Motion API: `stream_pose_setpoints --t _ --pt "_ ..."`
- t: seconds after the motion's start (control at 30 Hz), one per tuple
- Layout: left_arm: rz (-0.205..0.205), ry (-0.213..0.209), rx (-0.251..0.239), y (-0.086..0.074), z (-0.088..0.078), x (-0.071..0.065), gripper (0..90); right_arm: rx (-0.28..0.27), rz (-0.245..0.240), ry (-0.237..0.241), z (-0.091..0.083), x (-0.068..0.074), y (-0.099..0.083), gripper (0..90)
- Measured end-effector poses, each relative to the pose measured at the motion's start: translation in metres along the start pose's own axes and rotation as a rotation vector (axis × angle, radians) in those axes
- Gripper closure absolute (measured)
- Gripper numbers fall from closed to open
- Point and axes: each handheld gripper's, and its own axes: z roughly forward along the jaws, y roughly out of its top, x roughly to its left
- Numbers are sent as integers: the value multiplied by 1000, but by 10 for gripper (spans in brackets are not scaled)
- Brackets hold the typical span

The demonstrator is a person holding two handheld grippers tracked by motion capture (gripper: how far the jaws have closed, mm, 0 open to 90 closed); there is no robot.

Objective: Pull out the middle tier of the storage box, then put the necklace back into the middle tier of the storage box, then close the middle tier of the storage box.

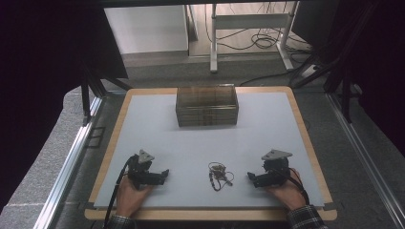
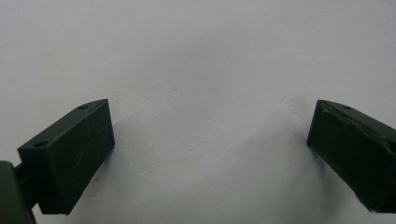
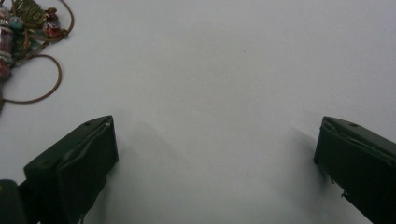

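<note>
Far side of the desk (image 1: 143, 124): a clear brownish box (image 1: 207, 105) with ribbed walls, standing square, well apart from both hands. Nothing lies between it and the near edge except one small item. Beyond the desk, grey floor with a white frame's legs and loose cables.

Near edge, between the two claws: a necklace (image 1: 219, 175) lies in a loose tangle on the pale surface, touched by neither. Thin brown cord looping out, with a cluster of beads and a brassy piece bunched together; in the right gripper view the necklace (image 3: 25, 35) shows reddish and teal beads.

Left claw (image 1: 164, 172) rests low on the desk, jaws wide apart, bare surface between them. Right claw (image 1: 251, 176) likewise, jaws spread, empty, pointing toward the necklace, just beside it.
</note>
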Motion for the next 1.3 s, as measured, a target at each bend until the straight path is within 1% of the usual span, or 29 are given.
stream_pose_setpoints --t 0.17,0.27,0.47,0.5,0.87,1.23,1.3 --pt "-7 -4 -2 0 0 0 10 4 -16 17 -1 -2 0 0" --pt "-3 -3 1 0 0 0 11 2 -19 17 -1 -2 -1 0" --pt "-10 -5 -4 0 0 0 11 -17 -21 21 -1 -2 -2 0" --pt "-4 -5 2 0 0 1 11 -17 -20 23 -1 -3 -3 0" --pt "-5 -6 2 0 0 1 11 10 -24 17 0 -2 1 0" --pt "-5 -5 2 0 0 1 11 -1 -25 22 -1 -2 1 0" --pt "-5 -5 1 0 0 1 11 -3 -27 25 -1 -2 1 11"
